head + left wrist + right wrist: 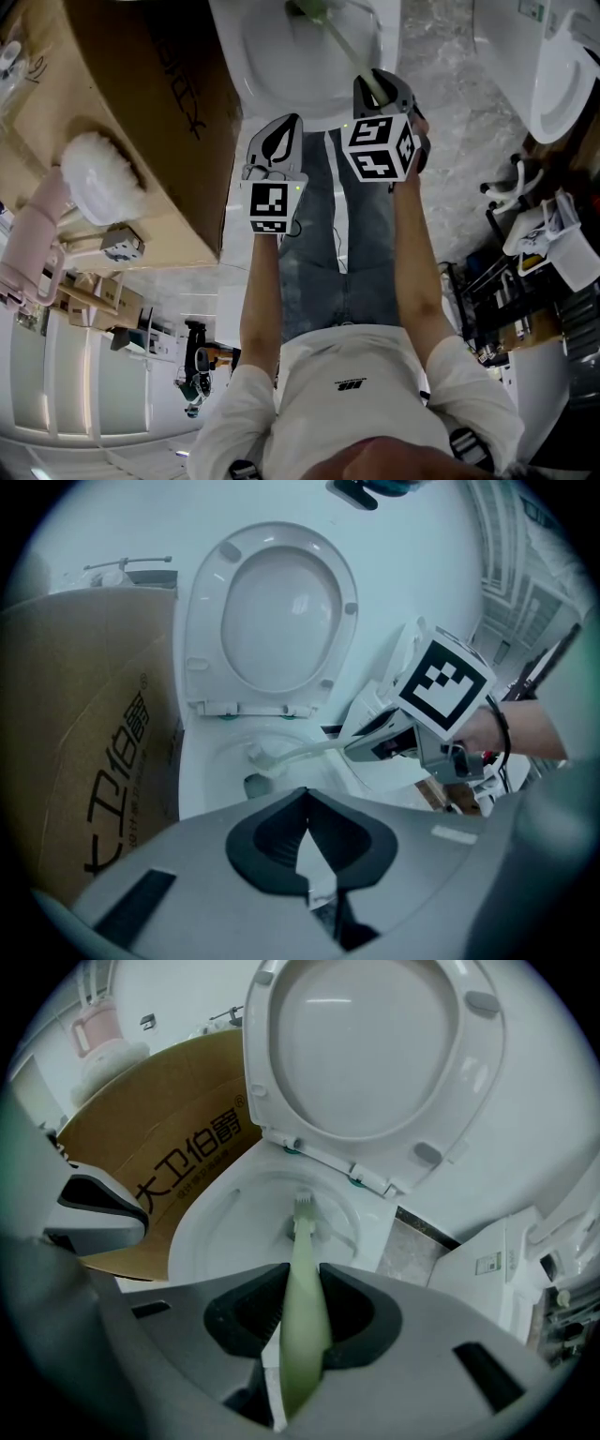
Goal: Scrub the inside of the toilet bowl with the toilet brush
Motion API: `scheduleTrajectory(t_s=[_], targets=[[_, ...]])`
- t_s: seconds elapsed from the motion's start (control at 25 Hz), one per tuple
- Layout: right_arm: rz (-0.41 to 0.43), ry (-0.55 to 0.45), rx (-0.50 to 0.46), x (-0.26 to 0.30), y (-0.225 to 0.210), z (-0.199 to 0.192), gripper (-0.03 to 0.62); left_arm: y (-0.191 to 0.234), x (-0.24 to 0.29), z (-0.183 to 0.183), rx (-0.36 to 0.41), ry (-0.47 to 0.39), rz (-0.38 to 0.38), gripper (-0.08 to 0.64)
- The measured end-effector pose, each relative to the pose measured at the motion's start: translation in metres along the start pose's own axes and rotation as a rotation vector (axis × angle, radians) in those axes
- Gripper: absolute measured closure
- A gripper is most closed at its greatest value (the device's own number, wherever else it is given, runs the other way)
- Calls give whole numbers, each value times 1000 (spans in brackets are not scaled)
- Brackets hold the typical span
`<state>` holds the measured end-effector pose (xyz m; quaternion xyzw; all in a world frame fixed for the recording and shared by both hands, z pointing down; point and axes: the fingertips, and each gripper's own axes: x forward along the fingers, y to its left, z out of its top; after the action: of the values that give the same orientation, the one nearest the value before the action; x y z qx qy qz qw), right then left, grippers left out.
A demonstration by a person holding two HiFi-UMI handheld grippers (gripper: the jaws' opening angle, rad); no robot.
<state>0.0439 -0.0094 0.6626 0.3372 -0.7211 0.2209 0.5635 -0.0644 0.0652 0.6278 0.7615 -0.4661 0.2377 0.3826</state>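
- Your right hand-held gripper (302,1314) is clamped on the pale green handle of the brush (302,1255). The jaws press on it from both sides, well back from the head, which gives you reach into the bowl without leaning over it.
- The brush runs forward and down from the jaws. Its bristle head sits deep in the bowl (202,1215), at or just beside the drain opening, so the scrubbing appears to be under way at the bottom rather than at the rim.
- Seat and lid (375,1049) stand raised against the wall, leaving the whole basin open to the brush.
- Your left hand-held gripper (307,841) has its jaw tips together with nothing between them. It hangs just beside the right one, above the near rim, and looks parked there to keep out of the brush's sweep.
- A cardboard box (155,1152) stands close against the bowl on your left. This is probably the side where a wide stroke has least room.
- Judged from this angle, the next passes call for turning the wrist to bring the head up the side walls and under the rim. The main risk is the thin handle twisting or slipping in the jaws under side load.
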Motion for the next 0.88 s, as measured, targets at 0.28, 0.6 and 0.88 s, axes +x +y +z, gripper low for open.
scheduleTrajectory(t_s=[0.28, 0.6, 0.88], targets=[[48, -19, -27, 4, 29, 9, 503, 3, -4, -5, -5, 0, 0, 551], [97, -11, -26, 0, 53, -2, 503, 5, -9, -10, -7, -2, 2, 551], [130, 10, 5, -13, 73, -27, 503, 1, -12, -13, -4, -4, -5, 551]])
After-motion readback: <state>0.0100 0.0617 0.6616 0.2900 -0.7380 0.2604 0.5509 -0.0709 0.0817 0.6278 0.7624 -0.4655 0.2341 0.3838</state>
